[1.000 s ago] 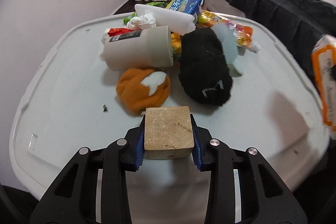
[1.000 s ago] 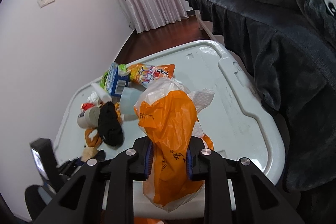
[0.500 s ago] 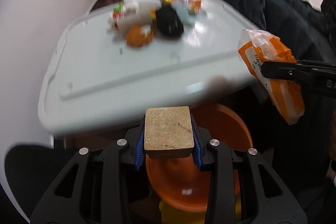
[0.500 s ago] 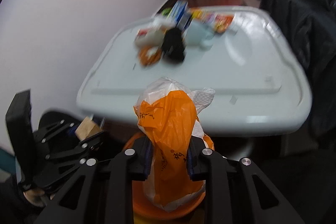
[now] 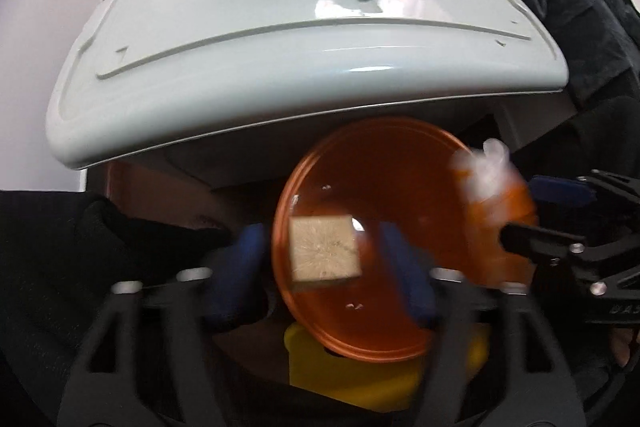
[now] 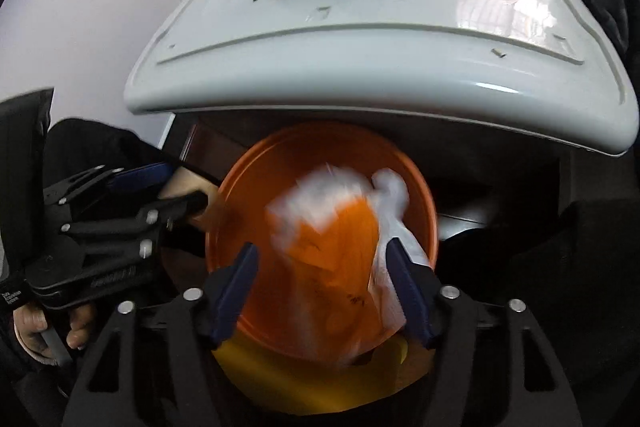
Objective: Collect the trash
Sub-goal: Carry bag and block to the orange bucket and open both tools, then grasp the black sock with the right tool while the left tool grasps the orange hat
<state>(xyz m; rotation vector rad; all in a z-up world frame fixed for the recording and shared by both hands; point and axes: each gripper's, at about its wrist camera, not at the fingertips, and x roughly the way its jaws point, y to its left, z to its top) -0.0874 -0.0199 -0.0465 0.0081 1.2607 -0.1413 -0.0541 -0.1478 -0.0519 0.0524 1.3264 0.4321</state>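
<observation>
- Left gripper (image 5: pixel 322 259) jaws spread; square tan wood block (image 5: pixel 324 251) loose between them, frame centre, over round glossy orange basin (image 5: pixel 384 187).
- Right gripper (image 6: pixel 323 279) jaws apart; crinkly orange-and-white plastic bag (image 6: pixel 340 227), blurred, apparently unclamped, over the basin.

The tan wooden block (image 5: pixel 324 250) sits loose in the gap between my left tongs' (image 5: pixel 322 269) spread jaws, touching neither, over the orange basin (image 5: pixel 400 167). The orange-and-white plastic bag (image 6: pixel 340 247), crumpled and blurred, is between my right tongs' (image 6: pixel 324 287) parted jaws, over the same basin (image 6: pixel 240 211), which stands below the tabletop's near edge on something yellow (image 5: pixel 360 383).
</observation>
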